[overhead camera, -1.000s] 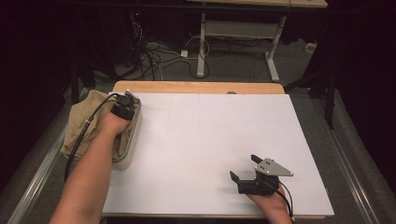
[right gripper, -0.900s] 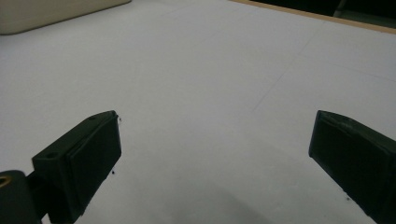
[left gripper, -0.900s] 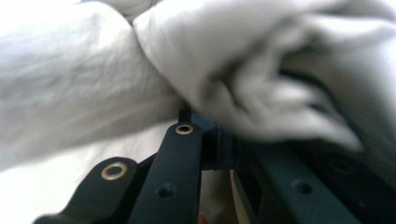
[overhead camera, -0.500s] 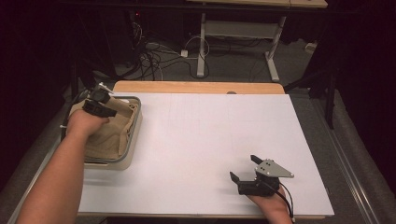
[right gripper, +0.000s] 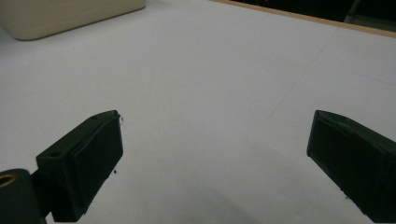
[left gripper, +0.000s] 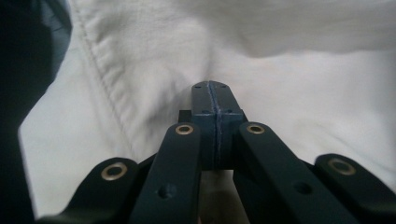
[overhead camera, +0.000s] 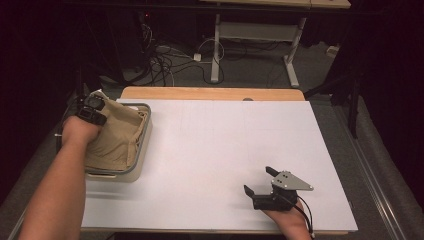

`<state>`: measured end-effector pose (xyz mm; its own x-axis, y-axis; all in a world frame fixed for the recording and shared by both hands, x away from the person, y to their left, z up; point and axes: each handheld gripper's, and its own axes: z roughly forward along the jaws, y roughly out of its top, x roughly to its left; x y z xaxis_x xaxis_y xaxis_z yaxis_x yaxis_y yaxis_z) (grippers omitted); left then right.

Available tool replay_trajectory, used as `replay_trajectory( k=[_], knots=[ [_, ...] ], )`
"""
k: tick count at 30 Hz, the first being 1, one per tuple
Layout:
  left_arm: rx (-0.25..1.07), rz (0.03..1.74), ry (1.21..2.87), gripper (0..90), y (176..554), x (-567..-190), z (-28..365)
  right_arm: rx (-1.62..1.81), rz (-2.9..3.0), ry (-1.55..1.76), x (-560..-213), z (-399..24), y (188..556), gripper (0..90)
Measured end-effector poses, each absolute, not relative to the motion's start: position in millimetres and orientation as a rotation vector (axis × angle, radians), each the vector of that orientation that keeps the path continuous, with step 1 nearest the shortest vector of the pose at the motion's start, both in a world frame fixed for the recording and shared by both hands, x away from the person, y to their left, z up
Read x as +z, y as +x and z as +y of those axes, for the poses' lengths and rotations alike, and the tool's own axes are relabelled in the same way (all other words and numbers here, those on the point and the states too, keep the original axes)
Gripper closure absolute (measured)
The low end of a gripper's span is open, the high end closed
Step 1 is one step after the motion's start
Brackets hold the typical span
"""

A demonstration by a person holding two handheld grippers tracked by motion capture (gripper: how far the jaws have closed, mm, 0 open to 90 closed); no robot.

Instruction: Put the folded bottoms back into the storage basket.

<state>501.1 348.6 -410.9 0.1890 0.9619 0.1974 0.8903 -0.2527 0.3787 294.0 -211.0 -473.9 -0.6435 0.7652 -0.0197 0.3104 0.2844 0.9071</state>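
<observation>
Dark floor with tangled cables lies behind the white table (overhead camera: 215, 150). At the left of the high view, the left hand-held gripper (overhead camera: 92, 107) has its jaws pressed together on the tan cloth (overhead camera: 117, 137), which lies in the grey tray (overhead camera: 142, 145). At lower right, the right hand-held gripper (overhead camera: 257, 182) rests with jaws spread, holding nothing.

1. A white tabletop (overhead camera: 215, 150) with a wooden far edge carried the things.
2. A cream tray (overhead camera: 142, 145) sat at its left edge.
3. A tan cloth (overhead camera: 117, 137) lay in that tray.
</observation>
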Motion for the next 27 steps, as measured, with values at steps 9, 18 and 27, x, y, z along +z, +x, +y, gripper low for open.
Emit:
replay_trajectory(
  k=[9, 18, 27],
  knots=[
    [0.594, 1.86, 2.298, 87.7, 522.2, -442.0, 338.3, 1.383, 2.118, 0.935, -469.9, -202.7, 288.2, 5.2],
    [0.62, 1.886, 2.289, 87.7, 531.8, -454.7, 334.7, 1.387, 2.136, 0.915, -470.6, -197.9, 286.9, 5.3],
    [0.481, 1.852, 2.21, 87.4, 517.7, -440.8, 338.4, 1.374, 2.134, 0.917, -470.8, -198.9, 286.8, 5.3]
  ],
)
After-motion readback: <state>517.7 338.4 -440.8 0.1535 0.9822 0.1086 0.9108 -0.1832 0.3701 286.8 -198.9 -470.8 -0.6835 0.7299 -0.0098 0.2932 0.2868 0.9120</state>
